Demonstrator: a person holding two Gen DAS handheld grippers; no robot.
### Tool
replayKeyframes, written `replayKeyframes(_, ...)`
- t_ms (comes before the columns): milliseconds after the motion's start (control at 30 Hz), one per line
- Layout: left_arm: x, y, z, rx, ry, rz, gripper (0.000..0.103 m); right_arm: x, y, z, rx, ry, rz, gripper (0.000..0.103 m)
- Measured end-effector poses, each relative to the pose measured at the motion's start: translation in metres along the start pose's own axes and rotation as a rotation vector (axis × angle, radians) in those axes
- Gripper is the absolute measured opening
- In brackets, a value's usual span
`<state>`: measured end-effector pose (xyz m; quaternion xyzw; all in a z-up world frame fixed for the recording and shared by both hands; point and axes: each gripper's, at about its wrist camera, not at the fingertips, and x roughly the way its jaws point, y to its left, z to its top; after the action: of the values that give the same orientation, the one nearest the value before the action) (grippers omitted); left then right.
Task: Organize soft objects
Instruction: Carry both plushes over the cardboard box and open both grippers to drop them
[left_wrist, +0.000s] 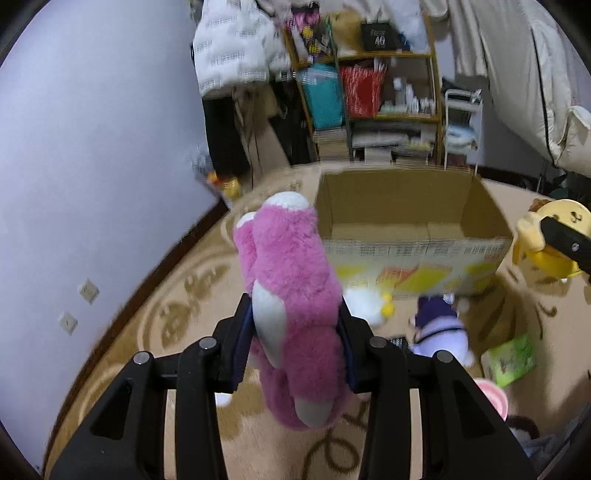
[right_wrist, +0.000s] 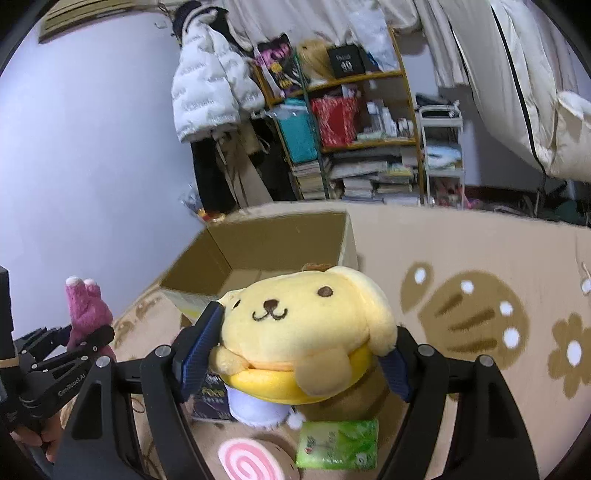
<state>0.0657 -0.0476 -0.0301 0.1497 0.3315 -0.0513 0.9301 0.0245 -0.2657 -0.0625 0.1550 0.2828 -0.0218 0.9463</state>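
Observation:
My left gripper (left_wrist: 295, 328) is shut on a pink plush bear (left_wrist: 291, 288) and holds it above the carpet, just left of an open cardboard box (left_wrist: 406, 236). My right gripper (right_wrist: 299, 347) is shut on a yellow plush dog (right_wrist: 306, 325) and holds it in front of the same box (right_wrist: 258, 254). The yellow dog also shows at the right edge of the left wrist view (left_wrist: 546, 236). The pink bear and the left gripper show at the left of the right wrist view (right_wrist: 85, 310). The box looks empty inside.
On the beige patterned carpet (right_wrist: 480, 258) lie a white-and-purple plush (left_wrist: 439, 328), a white plush with yellow (left_wrist: 369, 306), a green packet (right_wrist: 338, 443), a pink swirl cushion (right_wrist: 247, 458) and a dark packet (right_wrist: 212, 398). A cluttered shelf (right_wrist: 351, 129) and hanging coats (right_wrist: 210, 92) stand behind.

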Motion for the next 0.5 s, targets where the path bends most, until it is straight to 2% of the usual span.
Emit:
replayKeyframes(233, -0.017, -0.001, 0.037, 0.009, -0.132, 0.010, 0.038, 0.003, 0.024, 0.018, -0.110, -0.039, 0.003, 0.082)
replayKeyframes(500, -0.003, -0.006, 0.078, 0.036, -0.205, 0.000, 0.039, 0.019, 0.029, 0.038, -0.160, -0.053, 0.002, 0.082)
